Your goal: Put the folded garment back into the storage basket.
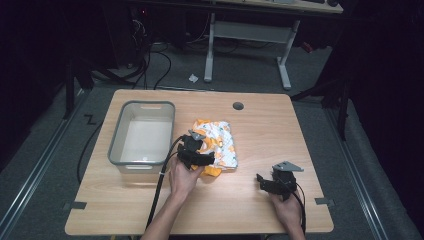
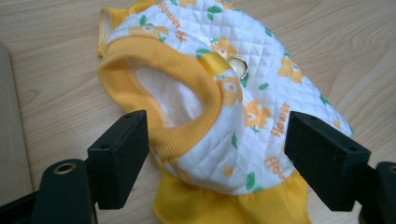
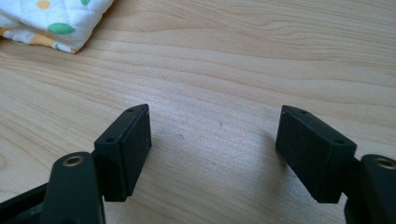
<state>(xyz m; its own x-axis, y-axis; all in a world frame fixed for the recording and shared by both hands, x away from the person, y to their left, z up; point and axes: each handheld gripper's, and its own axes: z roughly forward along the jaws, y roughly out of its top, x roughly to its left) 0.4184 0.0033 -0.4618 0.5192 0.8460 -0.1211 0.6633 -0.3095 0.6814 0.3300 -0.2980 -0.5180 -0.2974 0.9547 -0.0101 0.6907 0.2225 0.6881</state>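
Observation:
A small quilted white garment [image 1: 220, 142] with orange flower print and yellow ribbed trim lies folded at the middle of the wooden table [image 1: 250, 210]. In the left gripper view the garment [image 2: 243, 116] shows a yellow-edged opening and a metal ring. My left gripper [image 1: 199, 156] hovers over its near left part, jaws spread wide; the left gripper [image 2: 217, 158] has the cloth below and between its pads, with no pad pressing on it. My right gripper [image 1: 265, 182] rests at the near right, open over bare wood; the right gripper [image 3: 215, 149] holds nothing, and a corner of the garment [image 3: 56, 23] lies beyond it.
A grey plastic bin [image 1: 116, 145] with nothing in it stands left of the garment. A round cable hole [image 1: 238, 106] sits near the table's far edge. Beyond the table are a white desk frame [image 1: 245, 35] and cables on the floor.

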